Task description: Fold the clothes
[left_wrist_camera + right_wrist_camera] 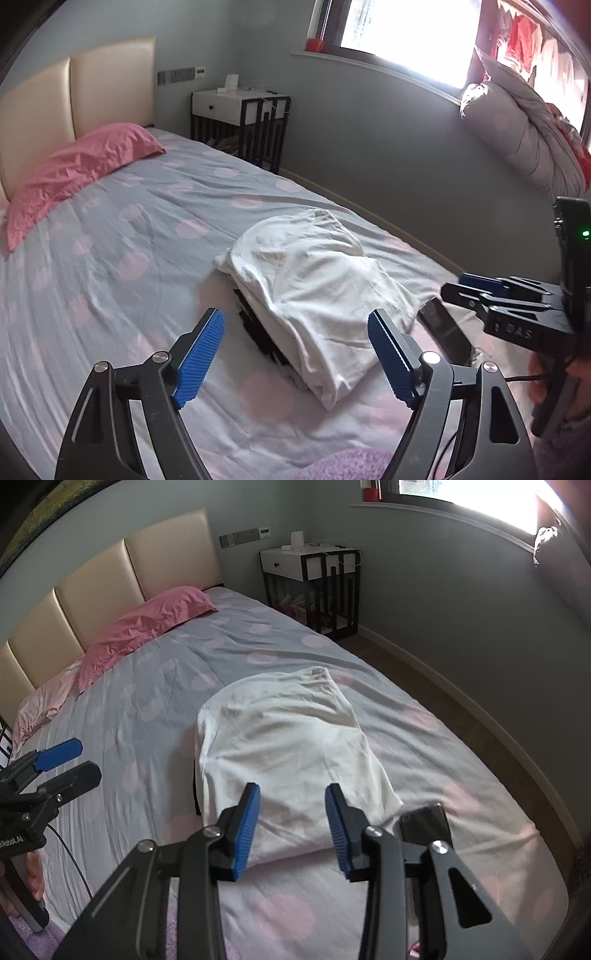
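On the bed (147,686), folded white garment (288,746) below both parted, empty grippers, left gripper (295,354) wider than right gripper (291,827).

Plenty of open grey pink-dotted bedsheet (147,709) left of the folded white garment (291,746); a dark phone (424,823) crowded its right.

Left gripper (295,354): jaws spread wide, blue pads well apart, nothing between them, tilted downward.
Right gripper (291,827): jaws partly apart, blue pads facing each other, nothing gripped, tilted downward.
Left hand (31,880): wrapped round its gripper's handle, low at the frame edge.
Right hand (554,387): fingers curled round its handle, blurred.
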The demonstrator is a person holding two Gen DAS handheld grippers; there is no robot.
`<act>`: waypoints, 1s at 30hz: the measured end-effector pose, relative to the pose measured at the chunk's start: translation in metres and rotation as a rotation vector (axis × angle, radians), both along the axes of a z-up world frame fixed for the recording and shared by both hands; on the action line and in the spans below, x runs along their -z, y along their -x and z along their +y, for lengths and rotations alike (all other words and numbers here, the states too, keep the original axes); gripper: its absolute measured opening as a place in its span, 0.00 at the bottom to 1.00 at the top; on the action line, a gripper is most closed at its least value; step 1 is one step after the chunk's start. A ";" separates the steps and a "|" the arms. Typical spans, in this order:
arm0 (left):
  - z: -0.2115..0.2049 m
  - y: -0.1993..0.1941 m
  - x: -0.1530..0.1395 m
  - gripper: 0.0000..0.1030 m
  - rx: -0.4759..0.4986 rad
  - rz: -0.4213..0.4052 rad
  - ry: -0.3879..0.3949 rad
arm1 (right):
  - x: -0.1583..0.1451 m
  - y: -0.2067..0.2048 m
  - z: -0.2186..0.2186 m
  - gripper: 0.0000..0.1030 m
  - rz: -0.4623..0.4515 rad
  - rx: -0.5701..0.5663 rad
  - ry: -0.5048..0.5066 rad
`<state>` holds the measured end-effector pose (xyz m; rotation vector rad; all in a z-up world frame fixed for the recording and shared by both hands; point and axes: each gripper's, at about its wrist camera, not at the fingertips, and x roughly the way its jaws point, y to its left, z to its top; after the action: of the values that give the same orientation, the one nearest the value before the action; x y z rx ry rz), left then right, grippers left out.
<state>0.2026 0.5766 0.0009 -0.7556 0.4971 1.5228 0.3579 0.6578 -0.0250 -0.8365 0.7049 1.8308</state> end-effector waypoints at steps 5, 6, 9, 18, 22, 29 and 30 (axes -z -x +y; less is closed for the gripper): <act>-0.033 -0.015 0.005 0.79 -0.050 0.078 -0.020 | -0.011 0.004 -0.051 0.39 -0.009 0.052 -0.029; -0.040 -0.016 0.006 0.79 -0.071 0.092 -0.025 | -0.013 0.003 -0.059 0.39 -0.010 0.066 -0.043; -0.057 -0.015 0.011 0.79 -0.120 0.097 -0.020 | -0.021 -0.002 -0.082 0.39 -0.017 0.114 -0.110; -0.090 -0.015 0.020 0.81 -0.161 0.081 -0.015 | -0.017 0.012 -0.126 0.39 -0.042 0.126 -0.178; -0.102 -0.019 0.030 0.81 -0.189 0.115 0.004 | -0.009 0.018 -0.143 0.38 -0.037 0.127 -0.189; -0.116 -0.018 0.030 0.81 -0.195 0.092 0.000 | -0.001 0.026 -0.161 0.38 -0.029 0.115 -0.186; -0.117 -0.018 0.029 0.81 -0.193 0.082 -0.004 | -0.001 0.027 -0.162 0.38 -0.029 0.112 -0.186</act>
<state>0.2203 0.4599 -0.0280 -0.7573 0.4938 1.7389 0.3305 0.4957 -0.0244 -0.6866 0.5433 1.7496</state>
